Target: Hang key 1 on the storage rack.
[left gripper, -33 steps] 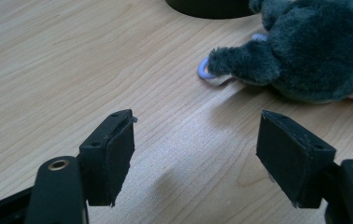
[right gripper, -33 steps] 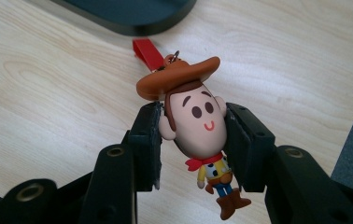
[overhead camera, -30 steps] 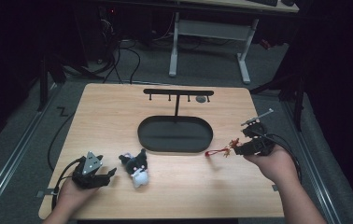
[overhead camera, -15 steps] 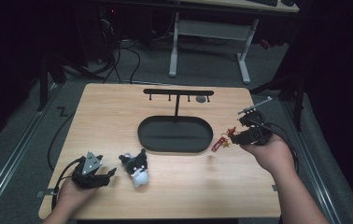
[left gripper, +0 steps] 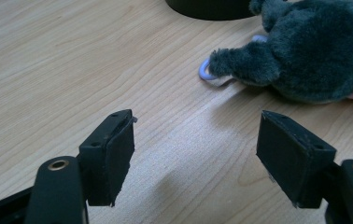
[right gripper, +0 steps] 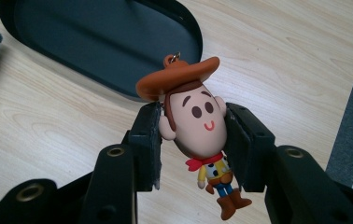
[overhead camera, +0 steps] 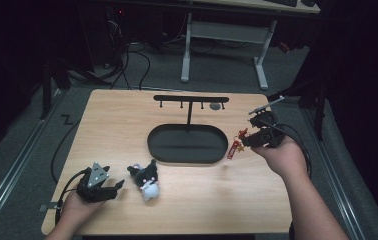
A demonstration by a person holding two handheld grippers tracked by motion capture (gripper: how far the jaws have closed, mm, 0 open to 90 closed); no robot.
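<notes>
Right tool [right gripper: 192, 144] pinches small cowboy figurine keychain w/ brown hat [right gripper: 194, 126] by its head, just right of black oval tray stand [overhead camera: 187, 145]. Light, hard, smooth; head grip ok. Left tool [left gripper: 195, 163] spread.

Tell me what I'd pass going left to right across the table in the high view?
Left gripper → plush toy → black stand's oval base → cowboy figure → right gripper, shut on that figure.
</notes>
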